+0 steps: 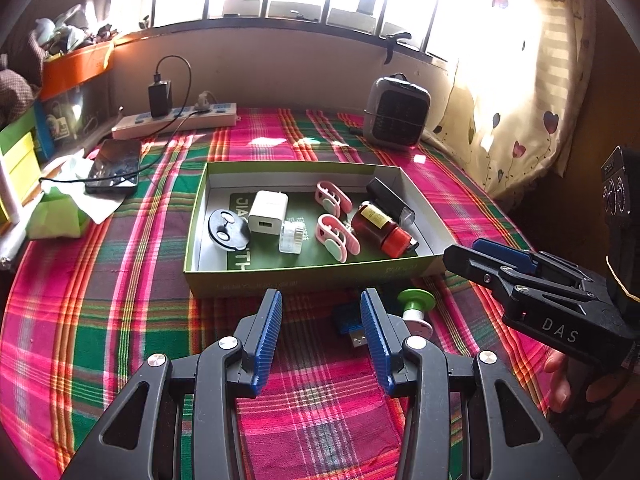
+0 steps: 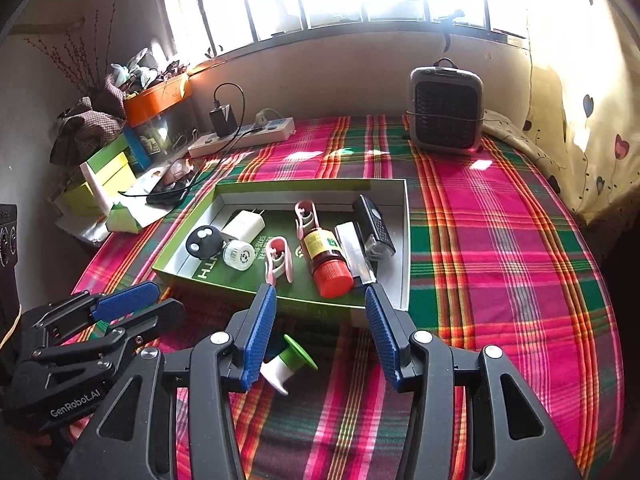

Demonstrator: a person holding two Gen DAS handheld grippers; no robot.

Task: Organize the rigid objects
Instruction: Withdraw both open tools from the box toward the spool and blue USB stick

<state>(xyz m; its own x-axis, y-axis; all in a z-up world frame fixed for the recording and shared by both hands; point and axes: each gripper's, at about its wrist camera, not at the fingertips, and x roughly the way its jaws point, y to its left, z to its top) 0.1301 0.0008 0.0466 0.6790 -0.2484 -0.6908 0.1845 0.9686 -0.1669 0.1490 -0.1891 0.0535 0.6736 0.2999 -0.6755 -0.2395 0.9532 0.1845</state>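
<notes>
A: Left wrist view first. The left gripper (image 1: 321, 312) stands part open with nothing between its blue pads, only plaid cloth (image 1: 120, 312). Why would it hang there?

B: Judging by the layout, it is lined up on what lies loose outside the box (image 1: 304, 278). Just ahead of its right finger sits a blue USB stick (image 1: 352, 322), and beside that a green-topped spool (image 1: 416, 310). Both rest on the cloth, just short of the box's near wall.

A: And the right gripper (image 2: 321, 318)?

B: Also part open and empty. From its own camera the spool (image 2: 290, 362) lies on its side just below and inside its left finger, not touched by either pad. The stick cannot be made out from that side.

A: So why are the other things where they are?

B: They look already gathered: ahead of both grippers, inside the box, lie a white charger (image 1: 267, 212), a black round piece (image 1: 228, 229), a clear cap (image 1: 291, 236), two pink clips (image 1: 336, 236), a brown bottle with a red cap (image 1: 380, 230) and a black lighter-like item (image 1: 390, 200).

A: What remains, then?

B: Likely the two loose pieces. The spool, being round and lying on its side, might roll if nudged, so a grip across its narrow white waist seems wisest.

A: And the neighbours beyond the box?

B: A small heater (image 2: 446, 110) and a power strip (image 2: 244, 138) stand well beyond it, apart from the sorting.
</notes>
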